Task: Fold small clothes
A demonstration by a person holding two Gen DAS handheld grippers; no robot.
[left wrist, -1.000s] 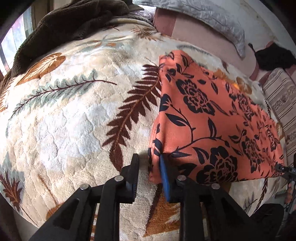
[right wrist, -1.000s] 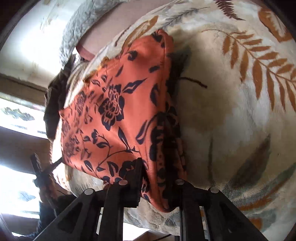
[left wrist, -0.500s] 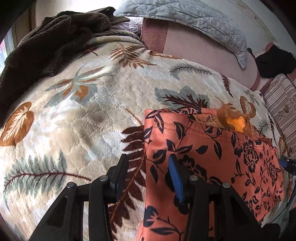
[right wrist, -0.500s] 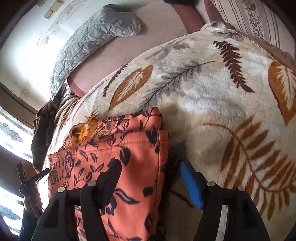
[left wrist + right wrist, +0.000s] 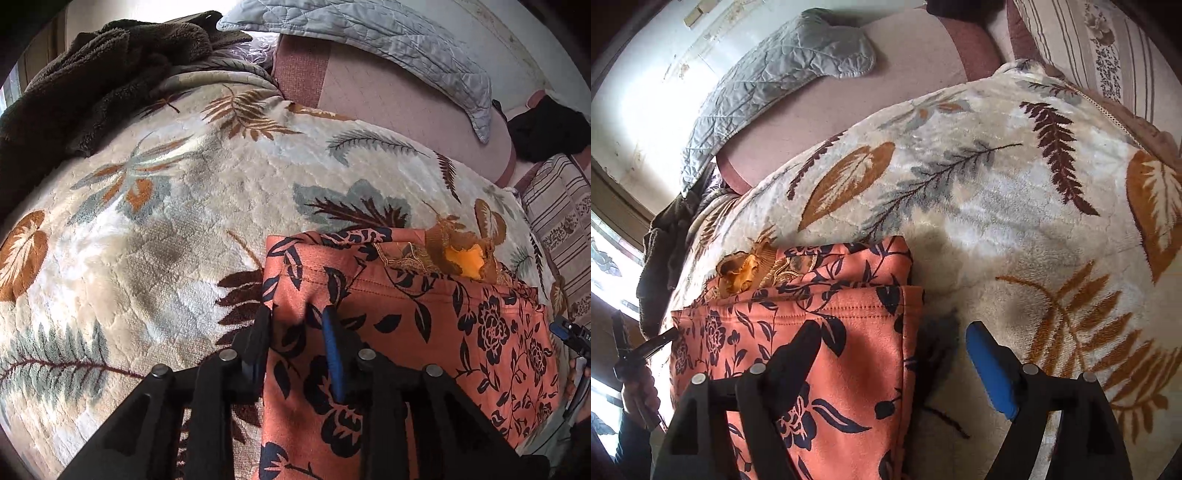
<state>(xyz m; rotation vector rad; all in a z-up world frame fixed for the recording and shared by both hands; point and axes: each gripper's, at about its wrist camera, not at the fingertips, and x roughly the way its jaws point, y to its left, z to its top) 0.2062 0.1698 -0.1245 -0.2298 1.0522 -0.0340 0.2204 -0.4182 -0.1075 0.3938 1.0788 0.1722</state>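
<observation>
Orange floral garment [image 5: 424, 332] edge sits between left claw [image 5: 295, 325] fingers.

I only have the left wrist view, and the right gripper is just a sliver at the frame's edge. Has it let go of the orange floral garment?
Observer: Yes. The right gripper has just been opening. Its jaws stand wide and press on nothing, and only the right edge of the orange floral garment lies between them.
Operator: Where do its two fingers sit?
Observer: The black finger is over the cloth, and the blue-padded finger is over the bare leaf-print blanket beside it.
</observation>
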